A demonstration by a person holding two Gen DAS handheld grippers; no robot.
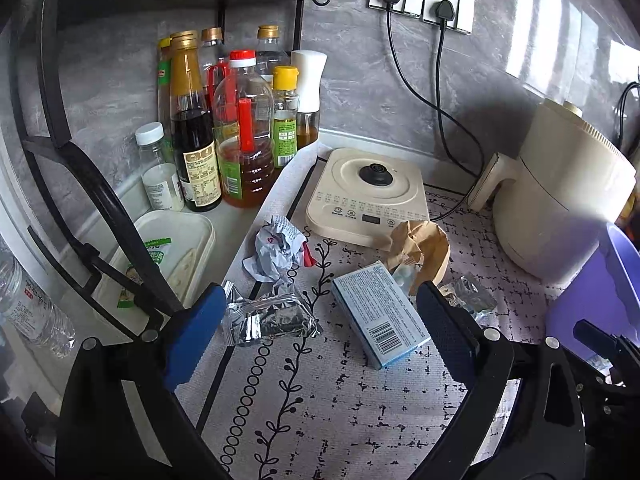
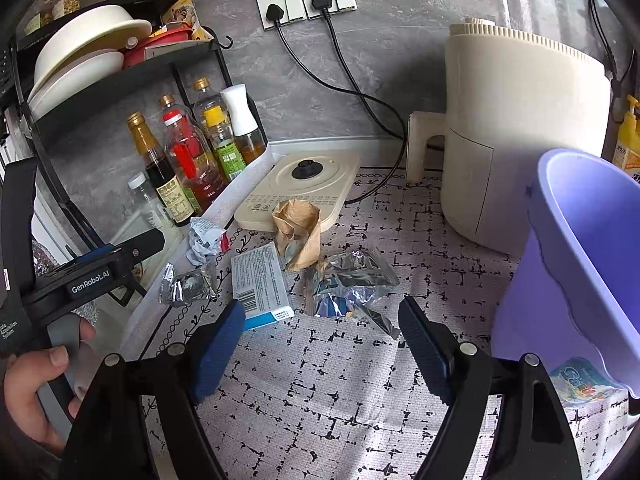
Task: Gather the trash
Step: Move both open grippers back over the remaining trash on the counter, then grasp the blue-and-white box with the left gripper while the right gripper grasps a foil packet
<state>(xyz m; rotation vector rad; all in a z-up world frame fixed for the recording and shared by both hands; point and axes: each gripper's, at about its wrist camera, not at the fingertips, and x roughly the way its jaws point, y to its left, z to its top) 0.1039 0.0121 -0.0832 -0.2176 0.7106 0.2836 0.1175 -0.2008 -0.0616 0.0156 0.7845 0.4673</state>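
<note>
Kitchen worktop (image 2: 340, 400) littered: 5 scraps beside the box (image 2: 260, 280), purple bin (image 2: 580, 260) at right perhaps holding 1. Both grippers (image 1: 320, 332) (image 2: 320, 340) wide-fingered, empty.

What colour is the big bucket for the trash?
The bucket is light purple. It shows best in the right wrist view.
</note>
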